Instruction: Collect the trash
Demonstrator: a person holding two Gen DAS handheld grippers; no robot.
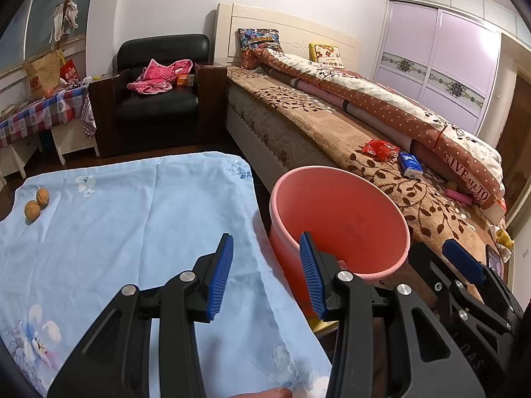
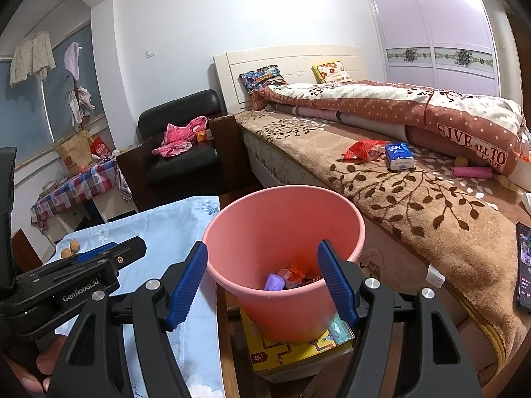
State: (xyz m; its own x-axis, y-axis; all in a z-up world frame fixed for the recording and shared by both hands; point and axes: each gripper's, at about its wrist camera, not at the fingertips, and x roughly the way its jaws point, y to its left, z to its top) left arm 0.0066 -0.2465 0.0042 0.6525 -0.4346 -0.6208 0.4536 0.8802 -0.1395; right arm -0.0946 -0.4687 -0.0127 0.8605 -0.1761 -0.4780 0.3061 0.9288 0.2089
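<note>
On the far left of the counter (image 1: pixel 139 219), which is covered by a light blue flowered cloth, two walnuts (image 1: pixel 36 204) lie side by side and touching near the cloth's edge. The left hand-held gripper (image 1: pixel 265 275) hangs over the right edge of that cloth, its blue pads parted with nothing between them; its right pad lines up with the near rim of the bucket. Just right of the counter stands a pink bucket (image 2: pixel 282 222), upright on a yellow printed box (image 2: pixel 298 348). Inside it, at the bottom, lie crumpled wrappers (image 2: pixel 292 275), one pale purple and others orange-red. The right hand-held gripper (image 2: pixel 265 282) is held at the bucket's near rim, spread wide and empty, one pad outside the left wall and the other over the right of the opening. Further right is the bed (image 2: pixel 415 219), under a brown leaf-patterned blanket. On it, well apart from the bucket, a red wrapper (image 2: pixel 363 149) lies just beside a blue tissue pack (image 2: pixel 399 156). A pink roll (image 2: pixel 471 171) sits against the folded quilt, and a phone (image 2: pixel 524 265) lies at the far right edge.
</note>
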